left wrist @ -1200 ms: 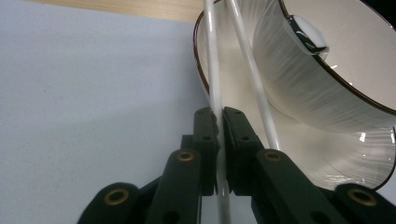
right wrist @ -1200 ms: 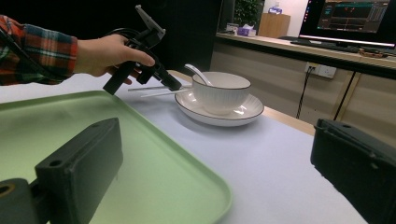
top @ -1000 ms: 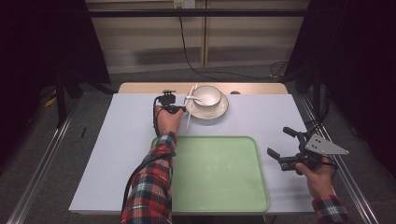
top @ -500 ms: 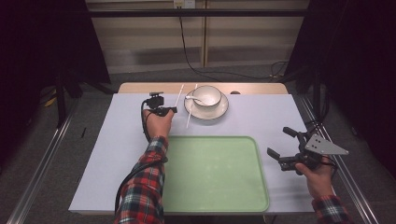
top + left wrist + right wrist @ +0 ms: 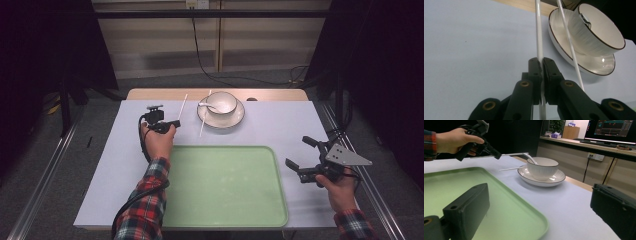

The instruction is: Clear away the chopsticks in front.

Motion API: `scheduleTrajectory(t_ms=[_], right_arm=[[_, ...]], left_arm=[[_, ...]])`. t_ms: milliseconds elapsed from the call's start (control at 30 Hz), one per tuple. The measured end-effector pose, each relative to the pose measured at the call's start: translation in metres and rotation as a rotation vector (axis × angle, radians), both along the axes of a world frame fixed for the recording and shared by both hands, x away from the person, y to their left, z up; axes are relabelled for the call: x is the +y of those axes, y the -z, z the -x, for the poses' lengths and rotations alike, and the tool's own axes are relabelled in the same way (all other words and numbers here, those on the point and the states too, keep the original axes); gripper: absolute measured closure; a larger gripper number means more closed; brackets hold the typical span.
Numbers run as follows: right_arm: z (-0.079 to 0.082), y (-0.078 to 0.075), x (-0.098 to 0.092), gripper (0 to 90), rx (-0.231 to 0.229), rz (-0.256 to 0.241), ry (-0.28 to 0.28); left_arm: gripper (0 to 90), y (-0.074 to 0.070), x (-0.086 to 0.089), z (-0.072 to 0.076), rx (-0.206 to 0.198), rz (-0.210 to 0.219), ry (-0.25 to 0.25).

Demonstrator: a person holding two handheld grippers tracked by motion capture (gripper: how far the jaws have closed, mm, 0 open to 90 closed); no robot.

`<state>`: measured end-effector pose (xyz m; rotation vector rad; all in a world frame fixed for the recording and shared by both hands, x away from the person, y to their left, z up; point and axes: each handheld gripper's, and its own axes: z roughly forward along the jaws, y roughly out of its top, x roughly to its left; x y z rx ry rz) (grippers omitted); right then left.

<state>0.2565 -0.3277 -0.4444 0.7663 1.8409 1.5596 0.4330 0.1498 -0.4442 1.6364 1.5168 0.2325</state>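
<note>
Lavender table (image 5: 100, 170): left gripper (image 5: 172, 123) clamps one chopstick (image 5: 538, 37), apparently lifted; right gripper (image 5: 305, 156) gapes idle. Next: carry it to green tray (image 5: 225, 200).

Your left gripper (image 5: 176, 123) grips a white chopstick (image 5: 183, 106) near the table's (image 5: 280, 125) far edge, beside the saucer (image 5: 235, 118)
</note>
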Motion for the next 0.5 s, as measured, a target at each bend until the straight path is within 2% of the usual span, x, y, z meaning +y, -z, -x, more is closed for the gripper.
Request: scheduleTrajectory(t_ms=[167,400,500], right_arm=[[0.003,0.000,-0.001,1.5,0.007,0.008,0.001],[0.003,0.001,-0.001,1.5,0.006,0.016,-0.008],[0.003,0.000,-0.001,1.5,0.008,0.009,-0.005]], left_arm=[[85.8,-0.003,0.003,0.010,0.001,-0.003,-0.008],[85.8,-0.012,0.009,0.025,-0.024,-0.024,-0.002],[85.8,-0.014,0.011,0.031,-0.022,-0.012,-0.010]])
